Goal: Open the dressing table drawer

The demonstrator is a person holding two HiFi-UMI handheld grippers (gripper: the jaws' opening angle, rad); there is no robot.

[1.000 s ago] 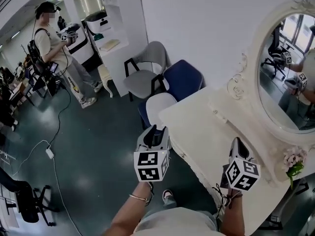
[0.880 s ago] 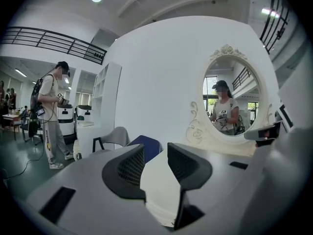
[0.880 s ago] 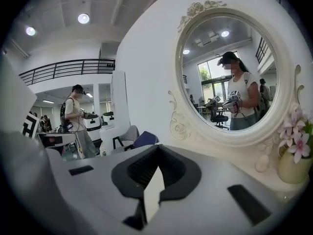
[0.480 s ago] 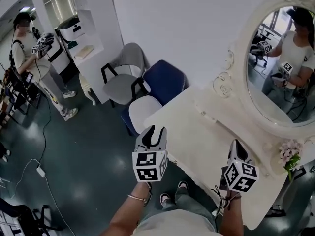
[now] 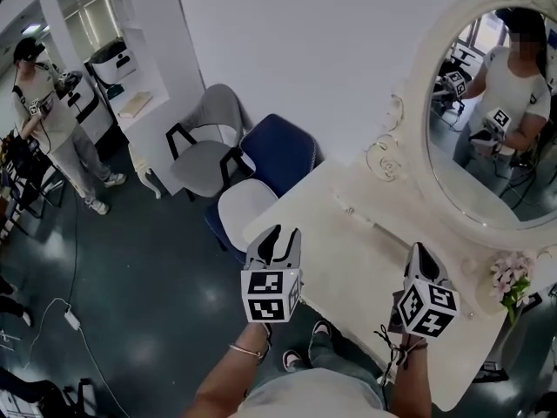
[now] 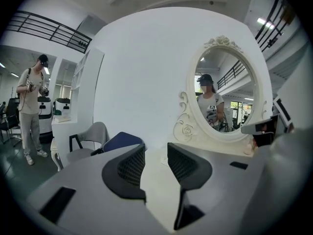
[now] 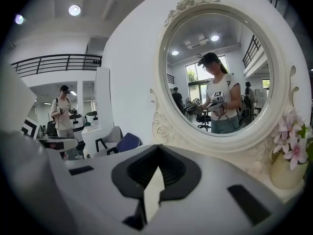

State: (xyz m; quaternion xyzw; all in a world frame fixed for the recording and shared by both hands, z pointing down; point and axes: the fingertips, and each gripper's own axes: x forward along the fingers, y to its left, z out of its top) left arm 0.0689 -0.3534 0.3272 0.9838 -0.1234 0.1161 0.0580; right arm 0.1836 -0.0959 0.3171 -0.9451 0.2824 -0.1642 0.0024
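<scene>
**Two grippers poised at one dressing table, drawer not in sight**

The left gripper [image 5: 277, 246] hung over the near left edge of the single white dressing table [image 5: 348, 259]. Its jaws stood apart with nothing between them; only the tabletop showed through the gap. The right gripper [image 5: 420, 264] hung over the tabletop near its front edge, well apart from the left one. Its jaws were closed tip to tip on nothing.

One oval mirror [image 5: 487, 129] stood at the back of the table, with one pot of pink flowers [image 5: 512, 279] beside its frame. The drawer itself could not be made out in any view.

Three seats stood left of the table: a grey chair [image 5: 204, 142], a blue chair [image 5: 278, 151] and a white stool [image 5: 244, 207]. One other person [image 5: 48, 120] stood far off.
</scene>
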